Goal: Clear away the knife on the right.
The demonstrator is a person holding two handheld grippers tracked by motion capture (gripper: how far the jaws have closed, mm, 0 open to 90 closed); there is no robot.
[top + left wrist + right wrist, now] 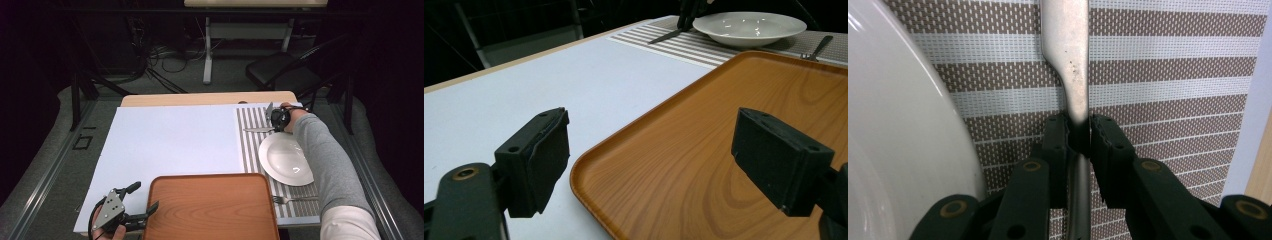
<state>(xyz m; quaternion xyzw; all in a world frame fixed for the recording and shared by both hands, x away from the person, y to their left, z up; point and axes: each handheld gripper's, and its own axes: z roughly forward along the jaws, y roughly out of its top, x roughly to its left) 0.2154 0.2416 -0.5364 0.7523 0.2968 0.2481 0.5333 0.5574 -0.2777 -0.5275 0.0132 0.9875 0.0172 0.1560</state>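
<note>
- High view: dark room, cables and a folding chair [280, 70] on the floor beyond; a white table [170, 145] carries a striped placemat [250, 145] along its right side.
- On the mat sit a white plate [286, 159], a fork [292, 200] near the front edge and a knife [257, 130] behind the plate. A wooden tray [210, 205] sits at the front centre.
- The right gripper [278, 119] is at the knife's handle end, grey sleeve reaching over the plate. The left gripper [127, 205] rests at the tray's left front corner, jaws spread.
- Left gripper view: the left gripper [649, 165] has its jaws wide apart with nothing between them, one over the table, one over the tray [724, 150]. Far off are the plate [749, 27], knife [666, 35] and fork [816, 49].
- Right gripper view: the right gripper [1079, 145] is clenched on the knife [1068, 60] at the narrow neck; the plate rim [893, 125] is just beside it and the mat [1168, 100] lies beneath.
- Handling, my guess: the knife is stiff, light, smooth metal, likely to slip or swivel; the neck or handle is the sensible hold.
- The grasp itself is clear up close but tiny from above; the overall layout reads best from the high view.
</note>
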